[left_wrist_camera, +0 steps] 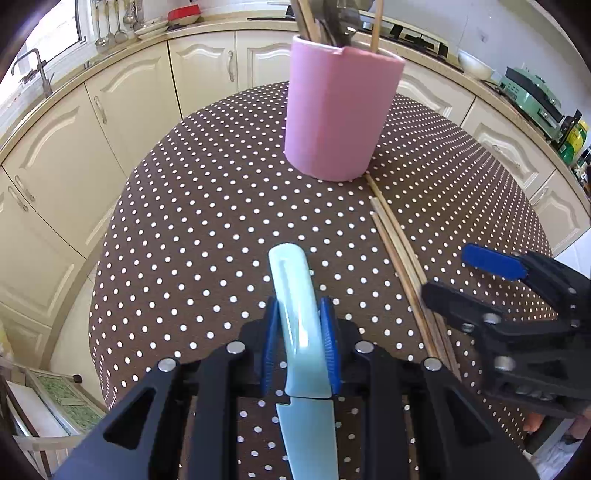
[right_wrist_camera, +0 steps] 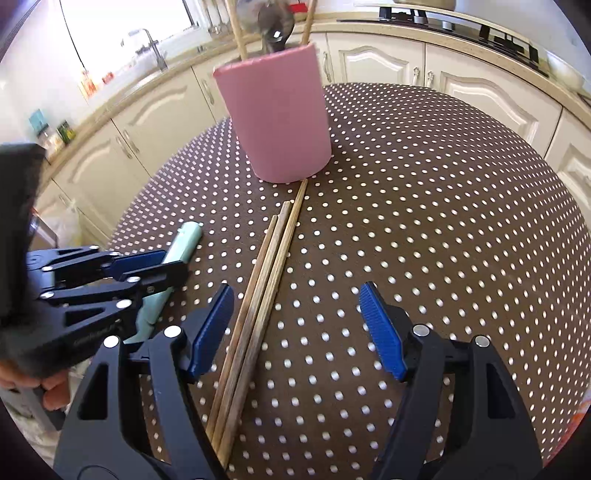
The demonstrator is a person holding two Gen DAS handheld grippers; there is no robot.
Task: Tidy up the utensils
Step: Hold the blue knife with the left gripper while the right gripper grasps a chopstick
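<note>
A pink utensil holder (left_wrist_camera: pixel 334 110) stands on the dotted table, with spoons and chopsticks inside; it also shows in the right wrist view (right_wrist_camera: pixel 277 114). My left gripper (left_wrist_camera: pixel 300 332) is shut on the handle of a pale green knife (left_wrist_camera: pixel 295 306), blade toward the camera; the knife shows in the right wrist view (right_wrist_camera: pixel 177 251) too. Three wooden chopsticks (right_wrist_camera: pixel 258 288) lie side by side in front of the holder, also seen in the left wrist view (left_wrist_camera: pixel 402 258). My right gripper (right_wrist_camera: pixel 295 328) is open just above them, with its left pad (right_wrist_camera: pixel 212 332) beside them.
The round table has a brown tablecloth with white dots (left_wrist_camera: pixel 207 206). Cream kitchen cabinets (left_wrist_camera: pixel 92 122) and a counter curve behind it. A stove (right_wrist_camera: pixel 461 26) and a sink tap (left_wrist_camera: pixel 35 62) are on the counter.
</note>
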